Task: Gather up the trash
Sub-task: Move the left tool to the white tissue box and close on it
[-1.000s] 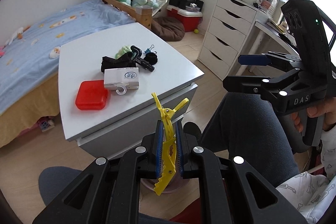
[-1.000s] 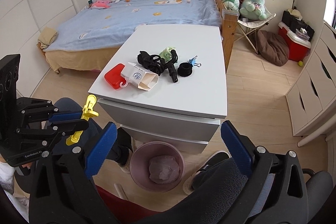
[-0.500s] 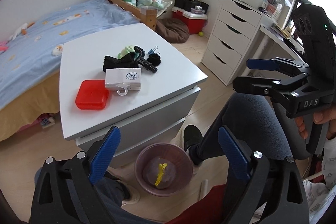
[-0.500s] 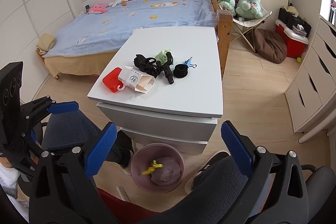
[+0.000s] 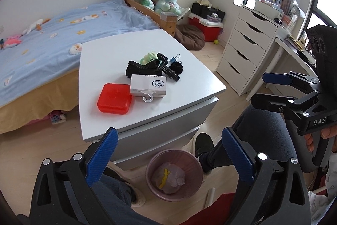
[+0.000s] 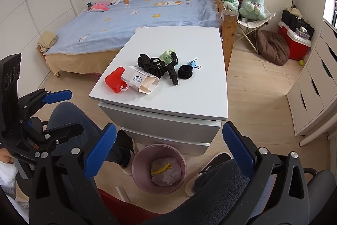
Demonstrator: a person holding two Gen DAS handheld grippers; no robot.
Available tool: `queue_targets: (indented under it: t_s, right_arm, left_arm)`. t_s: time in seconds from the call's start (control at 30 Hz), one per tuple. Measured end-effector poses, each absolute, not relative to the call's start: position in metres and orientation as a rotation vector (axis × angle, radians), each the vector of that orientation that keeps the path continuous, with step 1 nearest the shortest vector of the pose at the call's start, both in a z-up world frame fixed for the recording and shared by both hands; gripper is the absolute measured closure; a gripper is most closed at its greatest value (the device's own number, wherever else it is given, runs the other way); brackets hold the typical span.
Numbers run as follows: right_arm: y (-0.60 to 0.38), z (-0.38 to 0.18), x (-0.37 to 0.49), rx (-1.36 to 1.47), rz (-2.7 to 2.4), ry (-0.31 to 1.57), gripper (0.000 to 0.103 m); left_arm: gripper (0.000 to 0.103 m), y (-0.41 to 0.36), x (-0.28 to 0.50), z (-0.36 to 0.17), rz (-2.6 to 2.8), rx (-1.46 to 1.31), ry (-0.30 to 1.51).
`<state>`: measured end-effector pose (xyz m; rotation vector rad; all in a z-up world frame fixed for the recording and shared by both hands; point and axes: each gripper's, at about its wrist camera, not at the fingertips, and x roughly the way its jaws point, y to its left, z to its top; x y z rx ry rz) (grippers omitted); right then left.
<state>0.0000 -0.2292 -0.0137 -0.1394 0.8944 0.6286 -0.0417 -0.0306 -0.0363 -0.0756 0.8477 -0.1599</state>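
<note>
Over a pink wastebasket (image 5: pixel 190 163) on the bedroom floor, the left gripper (image 5: pixel 168 153) hangs with jaws opening wide and nothing between them — the yellow clip (image 5: pixel 163 178) lies inside the bin, at six o'clock from the white table (image 5: pixel 189 96). The right gripper (image 6: pixel 168 151) is also spread, empty.

You find open air above the pink bin (image 5: pixel 174 174), though the desk (image 5: pixel 147 111) front overhangs its far rim and your legs (image 5: pixel 261 128) flank it on both sides. The desk's near and far stretches lie bare; a cluster of clutter (image 5: pixel 147 75) fills its middle. The bed (image 5: pixel 42 39) closes off one side, the white drawers (image 5: pixel 246 52) the other, with clear floor between.
</note>
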Motion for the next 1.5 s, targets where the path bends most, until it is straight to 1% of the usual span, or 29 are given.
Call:
queue_targets:
  t_s: [0.47,0.67,0.93,1.27,1.5]
  right_arm:
    - [-0.225,-0.010,0.019,-0.152,0.618,0.883,0.004]
    - [-0.227,-0.014,0.030,-0.153,0.605,0.892,0.004]
    - [-0.229,-0.019,0.032,-0.148,0.602,0.908,0.004]
    - [-0.232,-0.022,0.034,-0.142,0.592,0.920,0.004]
    - [-0.231,-0.024,0.035,-0.143,0.594,0.926,0.004]
  left_arm:
    - [0.008,-0.019,0.015,-0.032,-0.144,-0.057,0.868]
    - [0.008,-0.017,0.046,-0.039,-0.139,-0.037,0.916]
    - [0.008,-0.019,0.085,-0.065,-0.142,-0.016,1.018]
    - [0.008,-0.023,0.102,-0.083,-0.123,0.011,1.071]
    - [0.009,-0.026,0.103,-0.085,-0.125,0.026,1.070]
